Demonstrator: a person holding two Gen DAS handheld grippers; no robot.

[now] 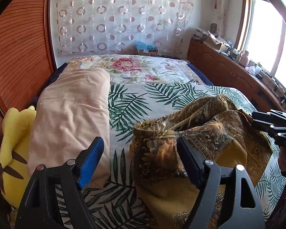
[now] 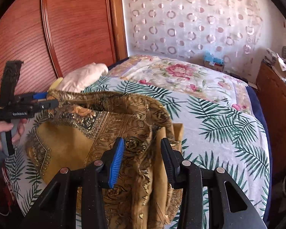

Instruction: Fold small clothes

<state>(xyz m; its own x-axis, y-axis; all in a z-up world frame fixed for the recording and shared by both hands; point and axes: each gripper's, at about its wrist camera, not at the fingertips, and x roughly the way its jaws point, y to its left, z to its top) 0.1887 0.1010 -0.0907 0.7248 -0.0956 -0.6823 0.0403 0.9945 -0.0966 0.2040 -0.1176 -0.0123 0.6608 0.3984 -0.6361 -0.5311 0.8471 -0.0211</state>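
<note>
Gaping around nothing, the left gripper [image 1: 140,157] and half-parted right gripper [image 2: 143,152] flank a light, limp, slippery cloth [image 2: 112,126], best pinched at its hem.

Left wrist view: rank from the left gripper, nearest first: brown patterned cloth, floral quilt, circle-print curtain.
1. brown patterned cloth, just beyond the left gripper, to the right
2. floral quilt, farther up the bed
3. circle-print curtain, on the back wall

Bed [image 1: 162,95] under palm-leaf and floral covers, reddish wood headboard [image 1: 19,47] at left, white wall hung with ring-patterned sheer curtain [image 1: 120,17], bright window [image 1: 265,38] at right, cluttered wooden ledge [image 1: 228,70] below it
</note>
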